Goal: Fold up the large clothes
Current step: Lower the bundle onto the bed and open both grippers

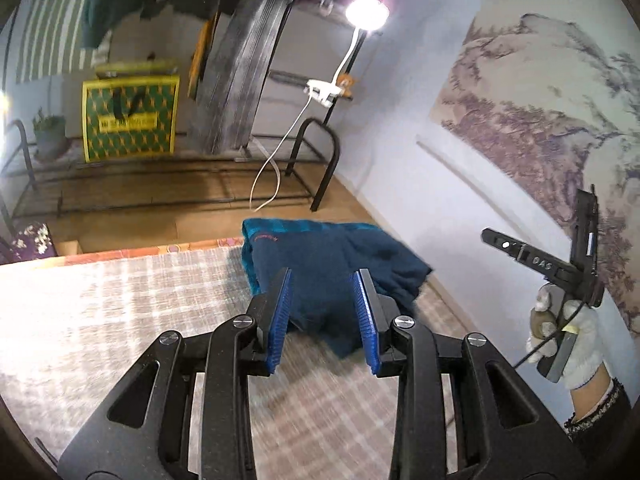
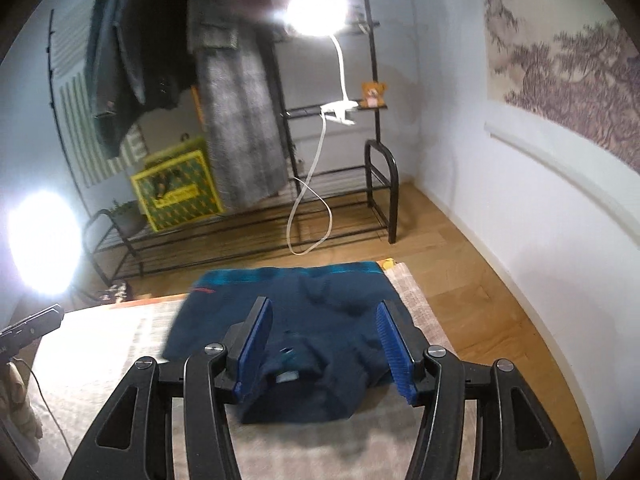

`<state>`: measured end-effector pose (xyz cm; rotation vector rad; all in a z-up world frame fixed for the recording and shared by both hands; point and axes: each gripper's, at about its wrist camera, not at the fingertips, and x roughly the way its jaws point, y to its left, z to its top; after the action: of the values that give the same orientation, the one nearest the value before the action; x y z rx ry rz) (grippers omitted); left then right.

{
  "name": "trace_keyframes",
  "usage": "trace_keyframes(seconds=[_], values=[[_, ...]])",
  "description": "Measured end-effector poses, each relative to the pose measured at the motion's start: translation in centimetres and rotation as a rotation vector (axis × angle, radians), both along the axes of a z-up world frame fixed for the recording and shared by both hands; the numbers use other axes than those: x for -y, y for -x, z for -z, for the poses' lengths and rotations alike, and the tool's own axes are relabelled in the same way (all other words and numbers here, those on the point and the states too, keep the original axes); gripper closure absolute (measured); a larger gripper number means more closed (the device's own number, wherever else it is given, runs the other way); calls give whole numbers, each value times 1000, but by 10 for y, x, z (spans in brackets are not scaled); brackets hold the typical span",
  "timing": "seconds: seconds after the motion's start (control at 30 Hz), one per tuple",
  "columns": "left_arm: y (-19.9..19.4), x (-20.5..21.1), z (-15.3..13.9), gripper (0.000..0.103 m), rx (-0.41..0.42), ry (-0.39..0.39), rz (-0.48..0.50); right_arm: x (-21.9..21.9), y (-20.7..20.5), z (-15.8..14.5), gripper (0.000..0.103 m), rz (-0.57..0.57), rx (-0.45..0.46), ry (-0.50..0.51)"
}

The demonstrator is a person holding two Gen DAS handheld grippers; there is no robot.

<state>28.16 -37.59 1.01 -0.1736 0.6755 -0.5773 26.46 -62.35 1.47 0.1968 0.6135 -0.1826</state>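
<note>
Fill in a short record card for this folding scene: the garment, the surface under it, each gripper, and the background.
garment: dark blue folded fleece garment, teal band along its far edge
surface: pale checked cloth-covered surface, garment lying on its far corner
left gripper: open, empty, above the garment
right gripper: open, empty, above the garment
background: black metal rack, white clip lamp lit

Black claw (image 1: 326, 320) with blue ribbed pads, silver screws, white knit glove (image 1: 576, 336)
</note>
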Motion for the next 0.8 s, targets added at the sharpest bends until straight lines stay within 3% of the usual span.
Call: trace_keyframes(seconds=[0.33,0.6,0.8], values=[[137,-33,-103,72,185,-24,18,-71,107,-83,47,-42,108,71],[228,-77,-164,72,292,-20,29,-117,195,-139,47,-65,188,97],[276,-112,-196,72,335,-7,23,-144,243,-160,42,-81,232,107]])
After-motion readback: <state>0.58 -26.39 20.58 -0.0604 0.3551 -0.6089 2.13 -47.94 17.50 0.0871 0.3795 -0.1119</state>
